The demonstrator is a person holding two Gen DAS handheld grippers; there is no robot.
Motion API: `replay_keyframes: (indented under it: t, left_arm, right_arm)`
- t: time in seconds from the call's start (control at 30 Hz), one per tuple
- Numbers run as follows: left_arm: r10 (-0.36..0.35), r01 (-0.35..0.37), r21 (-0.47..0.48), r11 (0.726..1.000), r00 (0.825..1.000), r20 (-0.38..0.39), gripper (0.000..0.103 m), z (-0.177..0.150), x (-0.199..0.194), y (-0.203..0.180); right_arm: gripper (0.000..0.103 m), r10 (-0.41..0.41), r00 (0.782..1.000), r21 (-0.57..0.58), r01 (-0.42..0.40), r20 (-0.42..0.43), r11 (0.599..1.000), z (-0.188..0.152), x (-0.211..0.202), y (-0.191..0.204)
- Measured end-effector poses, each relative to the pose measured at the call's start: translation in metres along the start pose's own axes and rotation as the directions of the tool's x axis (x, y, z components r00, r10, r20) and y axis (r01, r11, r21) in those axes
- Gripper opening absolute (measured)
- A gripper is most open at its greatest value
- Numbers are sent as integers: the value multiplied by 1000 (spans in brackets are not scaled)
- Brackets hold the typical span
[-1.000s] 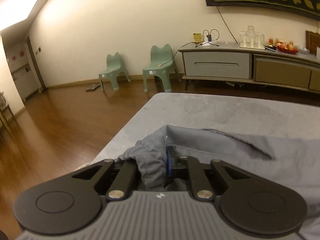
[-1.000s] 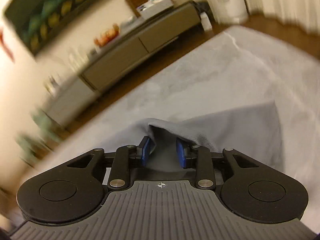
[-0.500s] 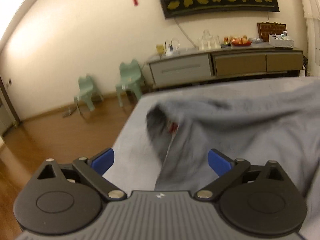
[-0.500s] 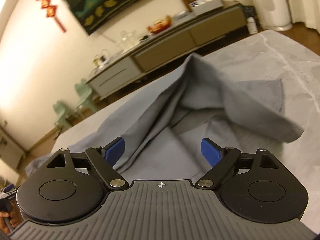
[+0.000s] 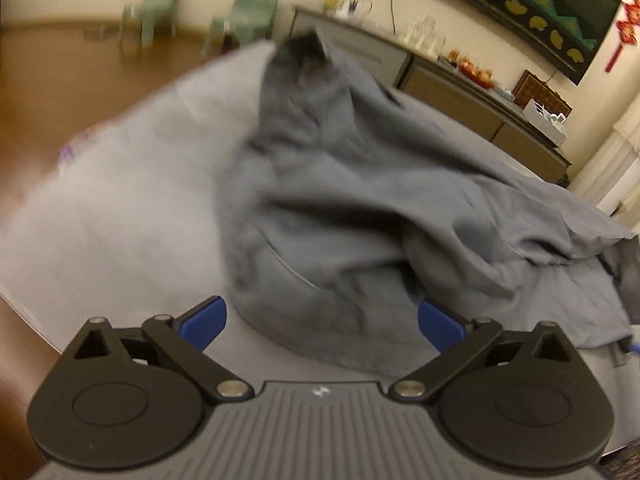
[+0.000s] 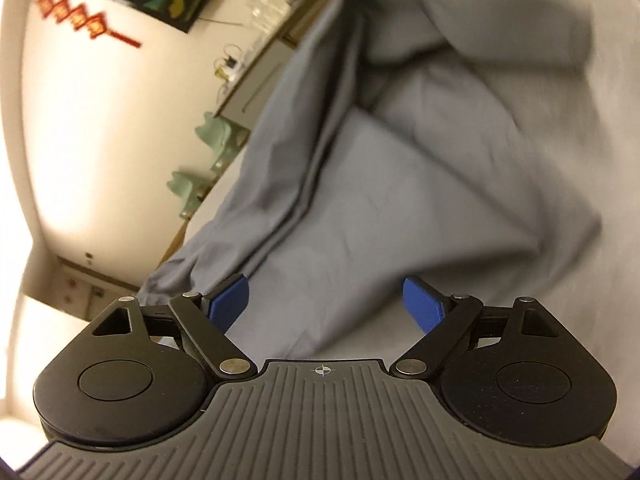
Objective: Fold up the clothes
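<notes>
Hovering above the rumpled grey-blue cotton garment (image 5: 360, 208), our left claw (image 5: 320, 322) and right claw (image 6: 325, 304) have just sprung wide open, gripping nothing

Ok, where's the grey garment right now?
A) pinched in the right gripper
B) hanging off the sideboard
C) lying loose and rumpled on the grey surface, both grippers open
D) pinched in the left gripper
C: the grey garment lies heaped on the grey surface; the left gripper and the right gripper have both just opened, pads clear of the cloth.
</notes>
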State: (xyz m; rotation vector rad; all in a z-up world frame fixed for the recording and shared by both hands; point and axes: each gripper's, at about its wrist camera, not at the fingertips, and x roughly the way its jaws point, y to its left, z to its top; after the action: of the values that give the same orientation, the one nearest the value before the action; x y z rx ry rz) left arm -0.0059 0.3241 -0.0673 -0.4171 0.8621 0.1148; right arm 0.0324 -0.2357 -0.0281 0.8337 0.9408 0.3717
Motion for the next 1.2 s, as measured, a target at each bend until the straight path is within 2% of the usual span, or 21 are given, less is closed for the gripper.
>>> replay_keyframes:
  t: [0.13,0.27,0.33,0.4,0.47,0.53,0.6,0.67,0.7,0.77,0.8,0.83,0.87,0.9,0.97,1.0,1.07,1.1,1.13,1.17,1.2]
  left_arm:
    - [-81,81,7,997,996,-49,103,-10,16,-21]
    - [-84,94,188,978,995,-58,103,-23,25,-57]
    - [-27,39,290,956,999,-47,103,-32,31,-71]
    - [51,-41,387,921,999,-17,103,-41,39,-84]
    - [124,-116,461,880,992,15,103,-47,50,-93]
    - [171,-175,501,848,984,55,103,-53,62,-102]
    - [216,-247,516,820,969,121,97,-50,71,-105]
    - [271,-322,521,791,947,174,56,-38,77,-102]
    - [321,-368,520,771,929,183,15,-30,79,-98]
    - [400,-458,473,753,889,223,12,-9,73,-79]
    - [446,-513,432,741,858,255,12,-1,64,-66]
    - [494,-570,392,722,821,285,2,7,56,-54]
    - [571,-650,370,664,760,311,3,9,52,-42]
    - [612,-667,314,676,745,265,5,13,50,-22]
    - [675,-695,198,691,719,166,5,20,46,17]
    - [632,-645,143,751,764,127,11,22,41,27]
    - [528,-538,48,841,838,135,17,23,24,29]
    - [460,-465,2,885,875,151,34,23,13,27]
    - [340,-337,-44,940,926,164,60,21,4,21]
    - [214,-202,-87,976,960,182,74,20,-6,16]
    - [90,-65,-125,990,975,203,97,18,-14,11]
  right_arm:
    - [87,-31,999,-4,31,-19,1000,-5,12,-2]
    - [87,-76,997,-11,76,0,997,-2,34,3]
    - [85,-114,993,-39,115,32,993,4,47,9]
    - [68,-138,988,-81,143,64,986,10,59,18]
    - [29,-147,984,-128,159,98,979,15,67,29]
    - [10,-130,980,-162,154,148,975,20,67,39]
    - [6,-110,975,-175,144,192,974,24,64,43]
    - [3,-102,968,-168,142,228,975,28,58,44]
    - [2,-97,962,-158,140,254,977,30,53,44]
    - [1,-70,938,-123,118,338,985,37,30,40]
    - [1,-54,920,-97,100,387,990,41,14,35]
    - [1,-40,900,-72,79,435,994,45,-1,29]
    - [1,-27,876,-48,58,482,997,48,-17,24]
    - [1,-41,852,-13,56,521,998,51,-32,16]
    - [1,-151,834,69,136,531,988,53,-46,-5]
    - [2,-185,850,92,160,494,983,53,-45,-14]
    - [13,-180,919,106,152,351,983,54,-31,-30]
    - [15,-161,943,114,133,292,985,50,-24,-33]
    - [19,-149,953,122,120,263,985,44,-21,-34]
    - [21,-133,957,123,104,259,987,41,-22,-32]
    - [24,-114,957,119,85,267,989,38,-25,-30]
